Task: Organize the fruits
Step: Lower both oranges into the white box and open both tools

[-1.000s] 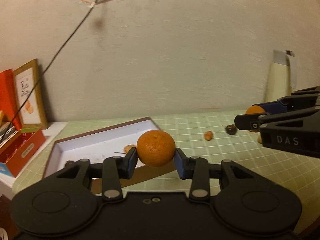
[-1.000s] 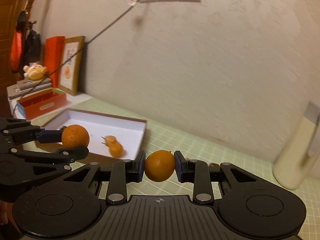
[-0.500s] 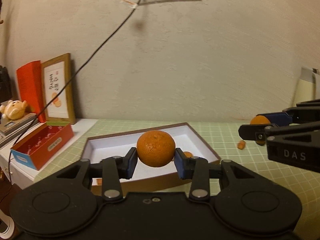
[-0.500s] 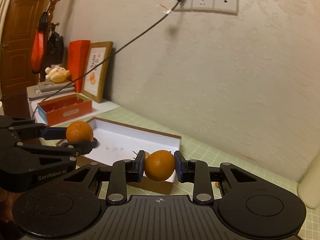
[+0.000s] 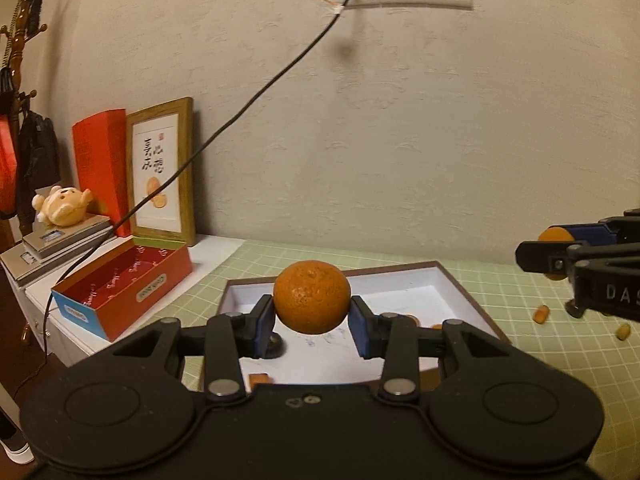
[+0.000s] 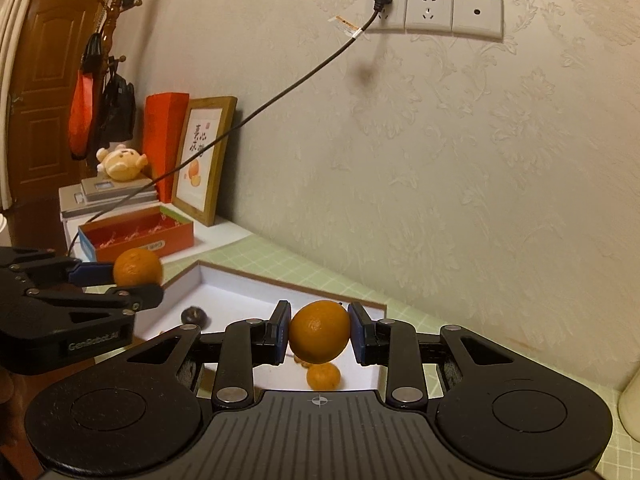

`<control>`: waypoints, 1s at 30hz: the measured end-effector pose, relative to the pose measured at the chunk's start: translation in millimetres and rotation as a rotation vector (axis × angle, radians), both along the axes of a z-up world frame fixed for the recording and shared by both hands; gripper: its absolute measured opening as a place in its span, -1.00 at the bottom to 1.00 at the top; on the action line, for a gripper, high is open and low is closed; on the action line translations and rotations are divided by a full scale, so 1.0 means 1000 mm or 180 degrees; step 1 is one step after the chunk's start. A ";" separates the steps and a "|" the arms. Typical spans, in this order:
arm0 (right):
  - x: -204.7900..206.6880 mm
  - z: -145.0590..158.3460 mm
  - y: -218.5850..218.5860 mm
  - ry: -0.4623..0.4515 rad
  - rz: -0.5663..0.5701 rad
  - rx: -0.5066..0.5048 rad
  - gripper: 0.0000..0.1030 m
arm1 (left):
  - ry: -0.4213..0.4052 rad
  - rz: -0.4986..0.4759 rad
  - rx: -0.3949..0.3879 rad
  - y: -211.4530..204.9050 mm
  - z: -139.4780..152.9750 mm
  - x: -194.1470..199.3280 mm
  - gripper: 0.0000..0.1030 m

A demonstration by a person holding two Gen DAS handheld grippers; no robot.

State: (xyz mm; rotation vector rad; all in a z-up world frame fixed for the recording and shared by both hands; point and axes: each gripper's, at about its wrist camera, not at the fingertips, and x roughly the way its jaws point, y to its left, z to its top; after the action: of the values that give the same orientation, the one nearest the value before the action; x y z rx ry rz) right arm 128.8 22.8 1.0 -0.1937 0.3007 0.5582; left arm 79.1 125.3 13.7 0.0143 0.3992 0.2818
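My left gripper [image 5: 312, 320] is shut on a round mandarin [image 5: 312, 297] and holds it above the near-left part of a shallow white box [image 5: 456, 276] with a brown rim. My right gripper [image 6: 319, 334] is shut on a second mandarin [image 6: 319, 336] above the same box [image 6: 208, 276]. In the right wrist view the left gripper [image 6: 132, 280] shows at the left with its mandarin [image 6: 137, 267]. In the left wrist view the right gripper [image 5: 554, 254] shows at the right edge. A small orange fruit [image 6: 323, 376] and a dark fruit [image 6: 194, 315] lie in the box.
An open red box [image 5: 120, 284] stands left of the white box, with a framed picture [image 5: 162, 172], a scale and a plush toy [image 5: 64, 210] behind it. A black cable [image 5: 240, 112] hangs from the wall socket. Small orange pieces [image 5: 541, 314] lie on the green mat.
Both grippers have swung left with their mandarins and now hang over the white box. The box and the red box look nearer and more centred.
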 end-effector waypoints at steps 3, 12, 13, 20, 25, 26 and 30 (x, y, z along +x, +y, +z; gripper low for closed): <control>0.008 -0.001 0.005 -0.0003 -0.0001 0.0016 -0.39 | 0.0000 0.0063 0.0029 0.008 -0.001 0.005 -0.42; 0.027 -0.006 0.022 -0.0005 0.0055 0.0021 -0.39 | 0.0100 0.0152 -0.0009 0.023 -0.012 0.019 -0.42; 0.029 -0.007 0.025 0.0001 0.0059 0.0021 -0.39 | 0.0109 0.0156 -0.0015 0.025 -0.014 0.020 -0.42; 0.050 -0.018 0.036 0.0088 0.0089 -0.0016 -0.39 | 0.0165 0.0205 -0.0033 0.033 -0.022 0.031 -0.42; 0.064 -0.028 0.045 0.0154 0.0119 -0.0026 -0.39 | 0.0232 0.0243 -0.0060 0.043 -0.029 0.042 -0.42; 0.067 -0.029 0.047 0.0164 0.0119 -0.0026 -0.39 | 0.0236 0.0255 -0.0060 0.044 -0.030 0.044 -0.42; 0.079 -0.032 0.051 0.0214 0.0108 -0.0005 -0.39 | 0.0279 0.0280 -0.0081 0.050 -0.035 0.052 -0.42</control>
State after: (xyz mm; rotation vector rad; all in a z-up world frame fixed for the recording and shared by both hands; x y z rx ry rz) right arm 207.6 73.9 -31.4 -0.1819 0.3636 0.5990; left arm 130.8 175.2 -21.2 -0.0160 0.4912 0.3638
